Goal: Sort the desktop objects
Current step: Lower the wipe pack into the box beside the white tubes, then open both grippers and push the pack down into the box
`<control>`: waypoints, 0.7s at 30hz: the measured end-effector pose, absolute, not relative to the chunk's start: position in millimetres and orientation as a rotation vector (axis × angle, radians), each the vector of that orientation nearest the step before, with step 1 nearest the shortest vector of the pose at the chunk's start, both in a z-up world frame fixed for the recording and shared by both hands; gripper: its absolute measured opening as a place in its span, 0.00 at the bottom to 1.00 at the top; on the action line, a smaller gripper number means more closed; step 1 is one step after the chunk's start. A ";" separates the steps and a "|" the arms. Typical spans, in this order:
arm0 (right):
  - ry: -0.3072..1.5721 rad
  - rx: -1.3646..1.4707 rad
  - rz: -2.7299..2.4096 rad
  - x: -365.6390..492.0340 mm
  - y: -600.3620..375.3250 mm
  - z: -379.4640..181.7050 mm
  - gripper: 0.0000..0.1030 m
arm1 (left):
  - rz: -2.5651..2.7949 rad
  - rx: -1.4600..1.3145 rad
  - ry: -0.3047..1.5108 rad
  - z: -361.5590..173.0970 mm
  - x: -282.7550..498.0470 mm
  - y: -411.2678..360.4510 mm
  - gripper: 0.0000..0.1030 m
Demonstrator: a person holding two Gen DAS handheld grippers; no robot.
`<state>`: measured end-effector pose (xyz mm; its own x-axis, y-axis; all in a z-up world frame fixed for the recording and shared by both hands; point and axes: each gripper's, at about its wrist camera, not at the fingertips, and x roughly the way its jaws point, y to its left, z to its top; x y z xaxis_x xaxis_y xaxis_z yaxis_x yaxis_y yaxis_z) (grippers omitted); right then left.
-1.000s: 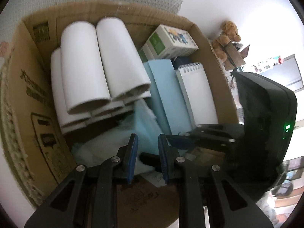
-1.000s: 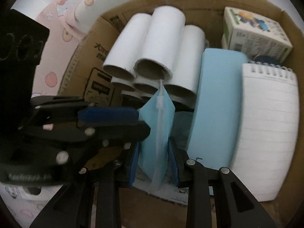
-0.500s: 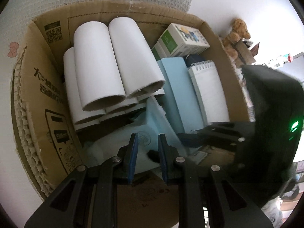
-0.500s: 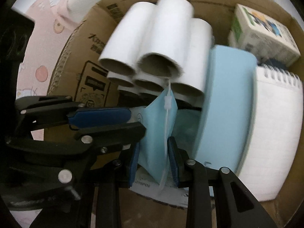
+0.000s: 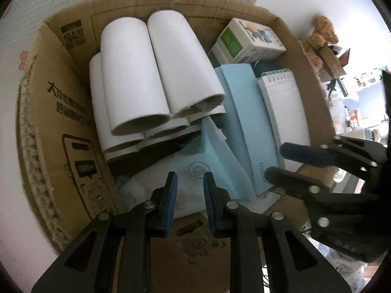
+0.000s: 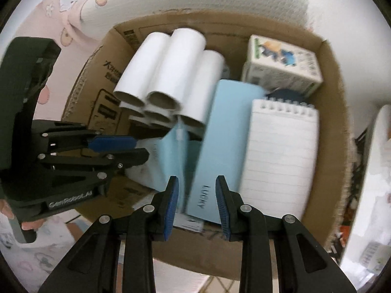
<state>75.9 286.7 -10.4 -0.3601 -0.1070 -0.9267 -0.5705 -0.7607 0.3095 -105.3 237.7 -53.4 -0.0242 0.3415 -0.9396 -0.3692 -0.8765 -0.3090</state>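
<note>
the light blue face mask lies in the cardboard box beside the white tubes, soft and very light, so you take its folded edge, for both left gripper and right gripper stand apart and empty.

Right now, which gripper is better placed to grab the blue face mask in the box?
Probably left: the left gripper frames the face mask between open fingers. The right gripper frames the light-blue case.
</note>
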 end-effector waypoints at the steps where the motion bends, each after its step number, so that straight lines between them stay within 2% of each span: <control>1: 0.900 -1.556 2.196 78.9 288.2 -9.8 0.26 | 1.957 -1.784 0.022 -55.3 -104.8 239.7 0.24; 3: 0.940 -1.529 2.195 81.0 293.1 -8.1 0.26 | 1.955 -1.800 0.027 -61.2 -102.5 244.3 0.20; 4: 0.952 -1.514 2.195 81.9 295.2 -7.2 0.26 | 1.948 -1.810 0.019 -64.6 -101.9 246.5 0.10; 5: 0.959 -1.497 2.195 82.9 298.2 -5.5 0.26 | 1.939 -1.840 0.006 -70.1 -102.2 248.5 0.08; 13: 0.986 -1.440 2.204 90.5 295.5 4.4 0.26 | 1.897 -2.045 -0.112 -97.5 -112.2 261.7 0.07; 21: 1.001 -1.407 2.193 93.7 300.4 11.0 0.26 | 1.712 -2.288 0.086 -124.3 -118.6 288.2 0.07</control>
<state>93.7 300.4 11.0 -0.4465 -0.0808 -0.8911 -0.6203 -0.6898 0.3733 -118.6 288.2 -124.3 0.2955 0.1201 -0.9478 -0.2142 -0.9585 -0.1883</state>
